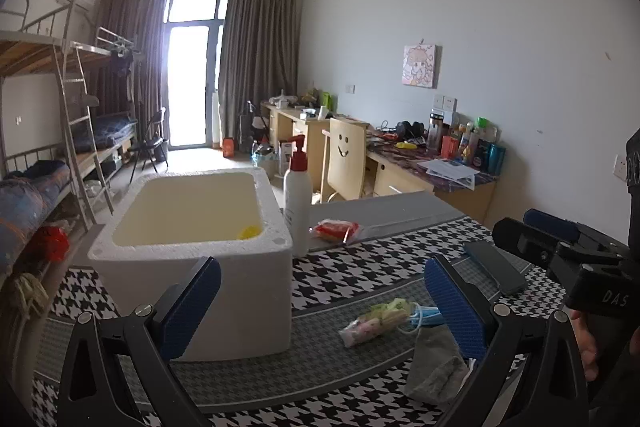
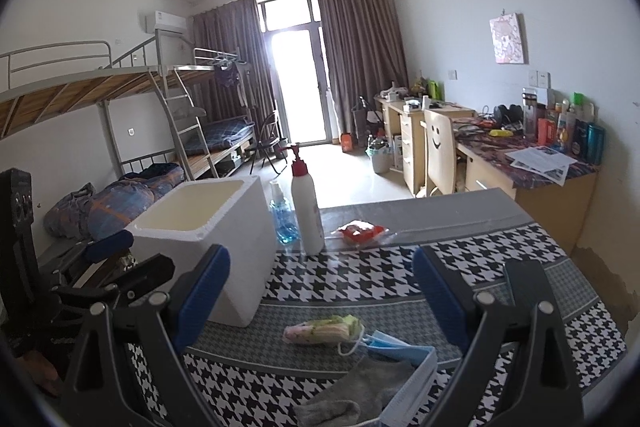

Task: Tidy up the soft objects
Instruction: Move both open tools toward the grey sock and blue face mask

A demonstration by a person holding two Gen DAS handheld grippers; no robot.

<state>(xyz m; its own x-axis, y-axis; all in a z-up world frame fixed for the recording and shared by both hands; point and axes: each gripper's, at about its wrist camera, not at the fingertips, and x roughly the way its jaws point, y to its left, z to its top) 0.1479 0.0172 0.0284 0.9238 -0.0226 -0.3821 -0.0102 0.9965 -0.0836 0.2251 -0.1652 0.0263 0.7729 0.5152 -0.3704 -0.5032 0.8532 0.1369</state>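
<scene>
Your left gripper (image 1: 322, 301) hovers above the houndstooth tablecloth (image 1: 360, 279) with its blue pads spread wide and nothing between them. Your right gripper (image 2: 320, 301) is likewise spread wide and empty; in the left wrist view it shows at the right edge (image 1: 532, 233), beside a dark phone (image 1: 496, 271) lying flat on the cloth.

The soft objects lie on the cloth near both tools. A clear packet of pink and green cloths (image 2: 322, 331) sits just ahead of the right gripper. A blue face mask (image 2: 404, 359) touches its right end, ear loop against the packet. A grey sock (image 2: 360, 393) lies nearest the camera, partly overlapped by the mask's edge.

A white foam box (image 1: 240, 291) stands open on the left side of the table; a yellow item (image 1: 250, 231) shows in its far right corner. A white pump bottle with red top (image 2: 306, 211) stands upright just beside the box, a blue spray bottle (image 2: 282, 217) behind it. A red packet (image 2: 360, 230) lies well beyond, on the grey strip.
</scene>
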